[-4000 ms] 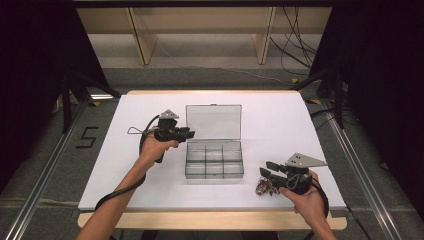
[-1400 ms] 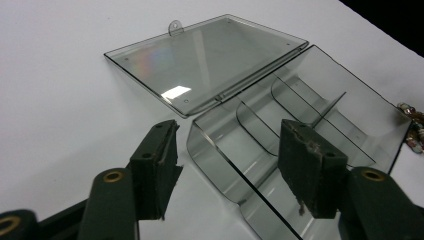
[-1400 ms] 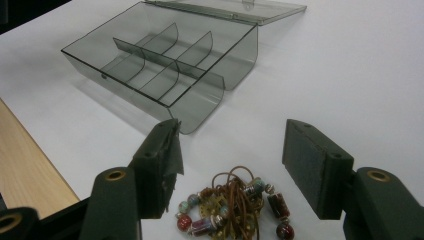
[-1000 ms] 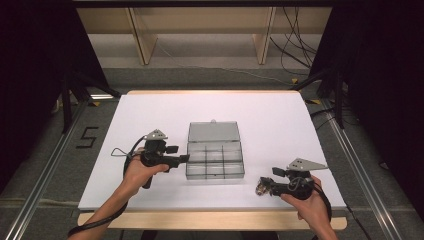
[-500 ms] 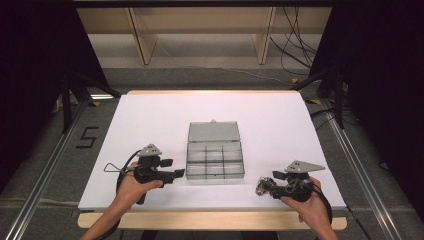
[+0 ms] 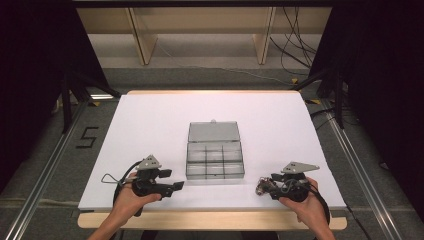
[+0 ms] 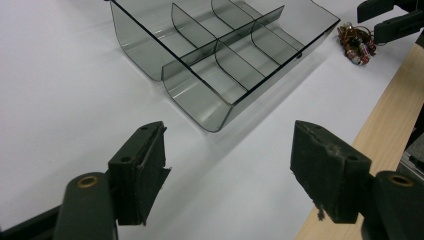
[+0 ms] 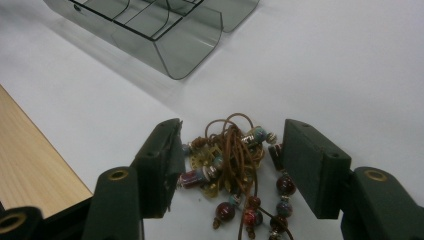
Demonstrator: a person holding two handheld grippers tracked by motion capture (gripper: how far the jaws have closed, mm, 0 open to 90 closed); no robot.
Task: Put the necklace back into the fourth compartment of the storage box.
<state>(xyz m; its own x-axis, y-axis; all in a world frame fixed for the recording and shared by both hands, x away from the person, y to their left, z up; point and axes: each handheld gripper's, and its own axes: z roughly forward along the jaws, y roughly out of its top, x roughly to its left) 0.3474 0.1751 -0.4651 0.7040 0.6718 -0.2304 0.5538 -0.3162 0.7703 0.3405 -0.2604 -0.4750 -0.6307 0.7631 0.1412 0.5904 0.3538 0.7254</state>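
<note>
The right gripper's (image 8: 227, 165) jaws have just been closing around the beaded necklace (image 8: 234, 172), not yet clamped, on the near right surface (image 6: 150, 120). The left gripper (image 6: 167, 184), empty, jaws spreading, has drawn near-left of the open organizer box (image 6: 215, 160). Pickup seems imminent.
</note>
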